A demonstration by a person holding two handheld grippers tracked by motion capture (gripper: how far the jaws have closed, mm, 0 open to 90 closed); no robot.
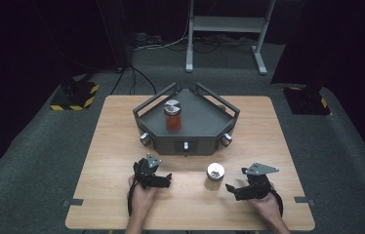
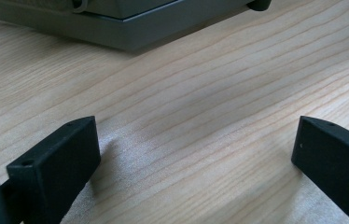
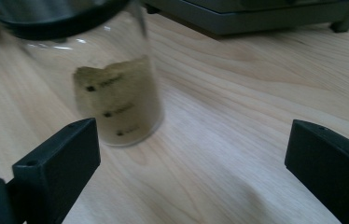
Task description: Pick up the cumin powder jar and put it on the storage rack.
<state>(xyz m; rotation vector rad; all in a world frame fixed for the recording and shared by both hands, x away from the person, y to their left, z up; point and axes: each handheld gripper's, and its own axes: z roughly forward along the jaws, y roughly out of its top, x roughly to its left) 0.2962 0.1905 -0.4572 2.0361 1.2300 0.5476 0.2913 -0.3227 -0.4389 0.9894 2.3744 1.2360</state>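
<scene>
A grey five-sided tray stands at the table's middle back, with a jar of red contents and a silver lid upright inside it. A second clear jar with a silver lid stands on the wood in front of the tray; the right gripper view shows this jar holds pale greenish powder. My right gripper lies just right of that jar, open, jaws wide with nothing between them. My left gripper rests at the front left, open over bare wood.
The tray's grey base lies ahead of the left gripper. The wooden table has free room on both sides of the tray. Beyond the table are a grey floor, a metal stand and two yellow-black striped bases.
</scene>
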